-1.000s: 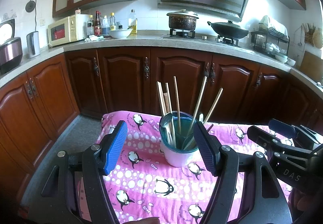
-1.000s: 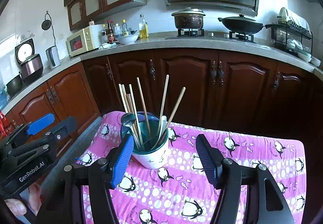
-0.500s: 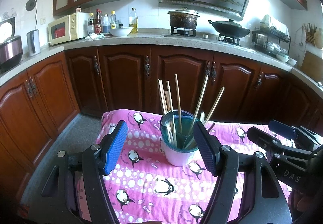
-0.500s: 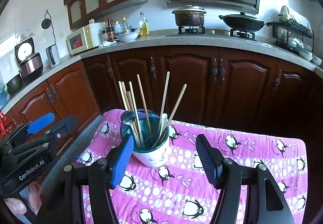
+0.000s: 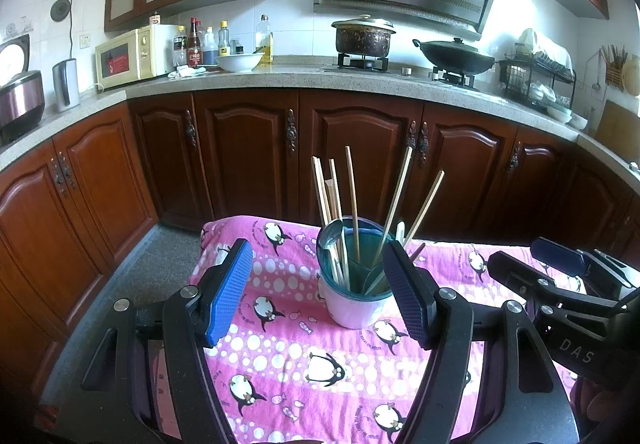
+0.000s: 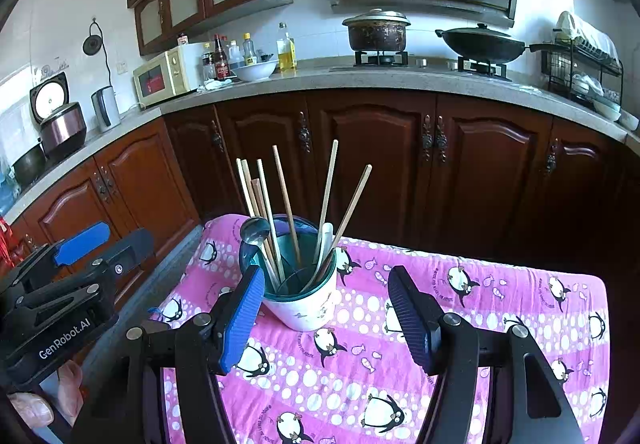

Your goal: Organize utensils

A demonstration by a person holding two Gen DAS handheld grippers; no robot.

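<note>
Near the far left corner of the pink-clothed table (image 5: pixel 256 348): a top-heavy cup (image 5: pixel 352 300) bristling with light, stiff, slick chopsticks (image 5: pixel 352 204) and spoons, best pinched mid-shaft singly; left gripper (image 5: pixel 320 296) and right gripper (image 6: pixel 326 312) both agape, empty.

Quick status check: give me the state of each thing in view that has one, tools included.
Utensil cup: upright on the penguin cloth, holding utensils.
Chopsticks: standing in the cup, fanned out.
Metal spoon: in the cup, bowl end up.
Left tool: open, empty.
Right tool: open, empty.
Stove pot: lid on.
Wok: lid on.
Rice cooker: lid up.
Lower cabinet doors: closed.
</note>
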